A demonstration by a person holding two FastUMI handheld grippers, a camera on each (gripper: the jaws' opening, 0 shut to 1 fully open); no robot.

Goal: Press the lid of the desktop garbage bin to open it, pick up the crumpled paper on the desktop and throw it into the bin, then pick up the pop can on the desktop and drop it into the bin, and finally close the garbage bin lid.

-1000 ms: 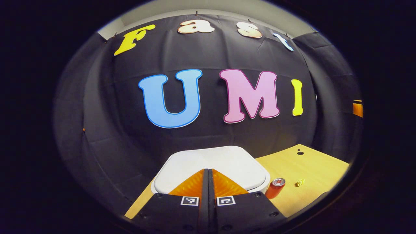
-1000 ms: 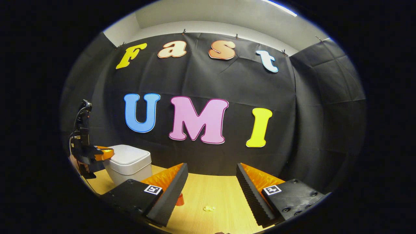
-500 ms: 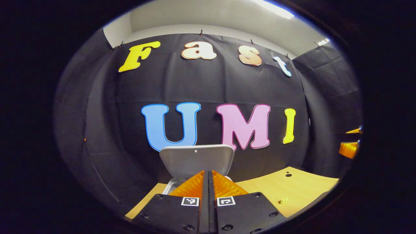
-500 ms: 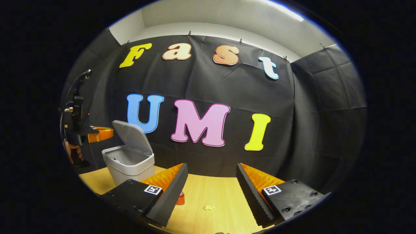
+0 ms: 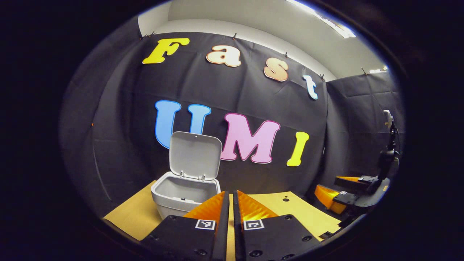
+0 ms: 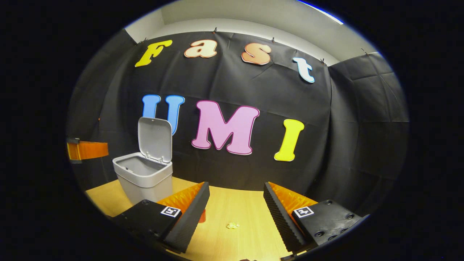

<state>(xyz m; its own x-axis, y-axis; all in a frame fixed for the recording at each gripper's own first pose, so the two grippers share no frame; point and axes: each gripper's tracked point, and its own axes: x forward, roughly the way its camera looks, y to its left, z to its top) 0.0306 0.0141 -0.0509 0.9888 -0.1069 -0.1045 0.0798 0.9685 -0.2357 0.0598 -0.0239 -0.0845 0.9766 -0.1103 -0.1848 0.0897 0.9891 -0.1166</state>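
On the bench (image 6: 250, 206), from left to right: bin, can, paper. At far left the bin (image 6: 145, 179) stands upright with its lid (image 6: 155, 139) swung up on the rear hinge, nearly vertical, so the mouth is clear; in the left gripper view the same bin (image 5: 185, 194) sits just beyond the left gripper (image 5: 231, 203), whose jaws are together with nothing between them. In the right gripper view, the can (image 6: 202, 215) shows only as a small red-orange sliver beside the right gripper's near finger, mostly hidden; whether it stands or lies cannot be told. Right of it, the crumpled paper (image 6: 232, 226) lies alone on bare bench, apart from the can and well apart from the bin, in front of the right gripper (image 6: 235, 210), whose jaws stand wide apart and empty.

Handling, as judged: the paper is very light, soft and compressible; a light pinch across its bulk from above should hold it, though it may skid on the smooth bench or cling to a pad on release. The can is likely thin-walled, smooth and prone to roll or dent; it is best taken across mid-body with moderate force.
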